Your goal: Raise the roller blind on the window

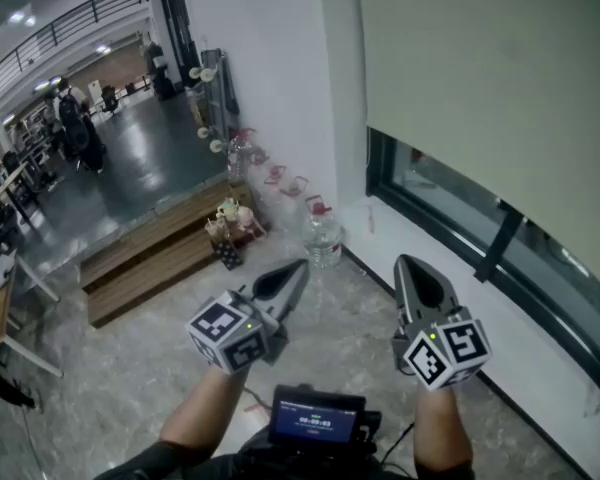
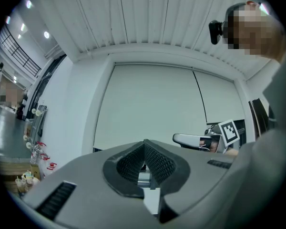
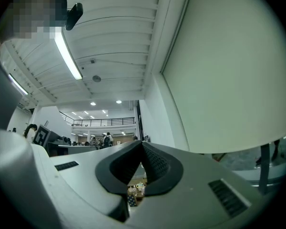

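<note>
Two grippers sit ahead of you, the left gripper [image 1: 295, 271] and the right gripper [image 1: 412, 268]. On each, the fingers are pressed fully together with nothing between them, as its own view shows. The roller blind [image 1: 490, 78] hangs at your upper right over most of the window [image 1: 450, 203], leaving glass bare below its bottom edge. Only the head view shows the water bottle [image 1: 323, 238] at the floor's [image 1: 160, 388] edge by the wall. Only the left gripper view takes in the blind's full width.

Dim indoors, ceiling strip-light [image 3: 66, 56] glare, fisheye edges.
</note>
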`<state>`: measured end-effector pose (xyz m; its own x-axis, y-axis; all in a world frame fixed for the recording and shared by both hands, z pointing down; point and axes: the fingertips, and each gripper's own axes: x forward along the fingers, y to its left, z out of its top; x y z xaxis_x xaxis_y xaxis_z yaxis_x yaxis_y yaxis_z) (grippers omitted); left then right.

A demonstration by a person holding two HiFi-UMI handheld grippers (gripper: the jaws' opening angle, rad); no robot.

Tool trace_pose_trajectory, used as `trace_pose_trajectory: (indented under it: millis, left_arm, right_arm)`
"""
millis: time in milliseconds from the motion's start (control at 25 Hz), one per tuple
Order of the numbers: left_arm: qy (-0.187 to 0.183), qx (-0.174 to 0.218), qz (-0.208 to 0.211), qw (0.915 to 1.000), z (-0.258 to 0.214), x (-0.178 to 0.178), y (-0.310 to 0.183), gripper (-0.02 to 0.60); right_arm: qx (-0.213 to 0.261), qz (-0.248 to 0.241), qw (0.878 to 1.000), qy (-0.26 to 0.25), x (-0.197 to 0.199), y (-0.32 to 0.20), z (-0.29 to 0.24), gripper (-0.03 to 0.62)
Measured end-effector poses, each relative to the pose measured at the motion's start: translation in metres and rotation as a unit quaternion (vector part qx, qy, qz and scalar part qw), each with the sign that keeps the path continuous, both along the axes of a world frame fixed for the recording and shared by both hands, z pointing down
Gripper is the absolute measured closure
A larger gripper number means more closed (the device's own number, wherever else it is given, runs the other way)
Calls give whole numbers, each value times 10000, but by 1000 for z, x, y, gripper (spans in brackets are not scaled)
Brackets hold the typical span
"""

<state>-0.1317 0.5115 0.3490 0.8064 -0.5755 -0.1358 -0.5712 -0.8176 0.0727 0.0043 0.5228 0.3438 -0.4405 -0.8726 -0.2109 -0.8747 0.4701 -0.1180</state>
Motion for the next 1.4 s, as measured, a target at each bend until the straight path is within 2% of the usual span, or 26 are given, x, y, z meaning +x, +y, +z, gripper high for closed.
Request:
trace_pose_trajectory:
  millis: [200,440,560,760,920,1240,1400]
  left_arm:
    - [2,-79,48,10000,6,-4,-27,592]
    - [228,14,240,9995,-2,-10,-70,592]
    - [162,34,229,9996,-4,-14,-90,592]
    - [292,80,341,9990,-6,-20,-123,592]
    - [148,20,261,9995,-3,-27,-153,592]
    - [102,119,530,9985,-5,-32,-196,592]
    - [6,98,502,9987,-2,-37,-220,592]
  right_arm:
    - [-70,132,9999,4,-1,-23,3,594]
    - [-22,127,9992,379,-15,-57,2,594]
    - [-98,190,9995,248,-16,-76,2,594]
    - [-158,255,9993,218,-20,-110,6,594]
    - [-198,267,9991,265,-27,-136,4,594]
    - [-266,400,9982,345,-41,-182,1,594]
    - [-261,510,9978,332,-42,-203,0,594]
